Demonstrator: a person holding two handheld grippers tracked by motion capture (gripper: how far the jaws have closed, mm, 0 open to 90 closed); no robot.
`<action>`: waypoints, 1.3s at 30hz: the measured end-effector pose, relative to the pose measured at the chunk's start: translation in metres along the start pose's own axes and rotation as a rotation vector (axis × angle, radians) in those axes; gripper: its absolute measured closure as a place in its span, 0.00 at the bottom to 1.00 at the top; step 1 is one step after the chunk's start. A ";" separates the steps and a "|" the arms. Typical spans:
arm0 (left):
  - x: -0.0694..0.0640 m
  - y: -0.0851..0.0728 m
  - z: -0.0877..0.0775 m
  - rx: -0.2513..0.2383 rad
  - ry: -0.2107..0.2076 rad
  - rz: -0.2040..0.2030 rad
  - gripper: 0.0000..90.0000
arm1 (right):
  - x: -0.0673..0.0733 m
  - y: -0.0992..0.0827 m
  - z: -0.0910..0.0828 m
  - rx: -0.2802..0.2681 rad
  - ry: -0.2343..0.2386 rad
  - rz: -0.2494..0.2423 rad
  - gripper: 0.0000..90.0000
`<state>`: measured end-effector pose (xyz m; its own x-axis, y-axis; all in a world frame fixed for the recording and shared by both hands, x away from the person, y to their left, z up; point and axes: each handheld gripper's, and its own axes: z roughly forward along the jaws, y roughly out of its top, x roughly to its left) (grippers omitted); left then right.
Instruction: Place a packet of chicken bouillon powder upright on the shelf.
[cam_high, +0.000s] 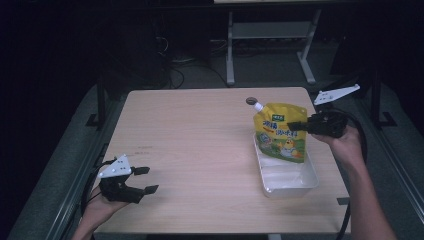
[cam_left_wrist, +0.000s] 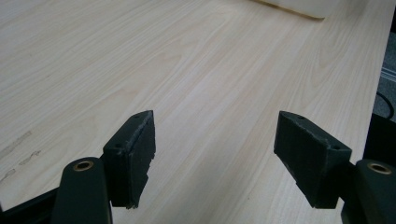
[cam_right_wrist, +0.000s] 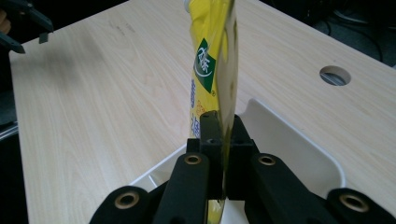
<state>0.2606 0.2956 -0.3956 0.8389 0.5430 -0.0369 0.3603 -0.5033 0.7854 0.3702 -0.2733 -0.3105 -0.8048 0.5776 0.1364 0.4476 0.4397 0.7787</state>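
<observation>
The right gripper (cam_high: 300, 124), held in a person's hand at the right edge of the table, has its two black jaws clamped on the side edge of a yellow pouch (cam_high: 280, 132). In the right gripper view the jaws press flat against each other with only the thin pouch (cam_right_wrist: 215, 70) between them. The pouch is a soft stand-up bag, bright yellow with a green logo patch near the top, coloured lettering across the middle and a cartoon picture on its lower front. A short white spout with a dark round cap sticks out at its upper left corner. It hangs upright, its bottom edge at the far end of a shallow white tray (cam_high: 290, 180) that sits on the right side of the pale wooden table (cam_high: 200, 145).

The left gripper (cam_high: 142, 180) rests near the table's front left corner, well apart from the pouch, its jaws spread wide with only bare wood between them.
</observation>
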 end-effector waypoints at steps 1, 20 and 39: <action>0.000 0.000 0.000 -0.001 -0.002 0.000 0.32 | 0.000 0.000 0.000 -0.001 -0.005 -0.003 0.98; 0.000 -0.002 0.005 0.009 -0.017 -0.005 0.32 | 0.000 0.000 0.014 -0.015 -0.049 -0.018 0.97; 0.000 -0.003 0.005 0.001 -0.028 -0.012 0.32 | -0.002 -0.014 0.021 -0.055 -0.095 -0.017 0.92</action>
<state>0.2609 0.2939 -0.4012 0.8454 0.5303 -0.0636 0.3709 -0.4971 0.7844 0.3740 -0.2665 -0.3346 -0.7702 0.6343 0.0668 0.4102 0.4125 0.8134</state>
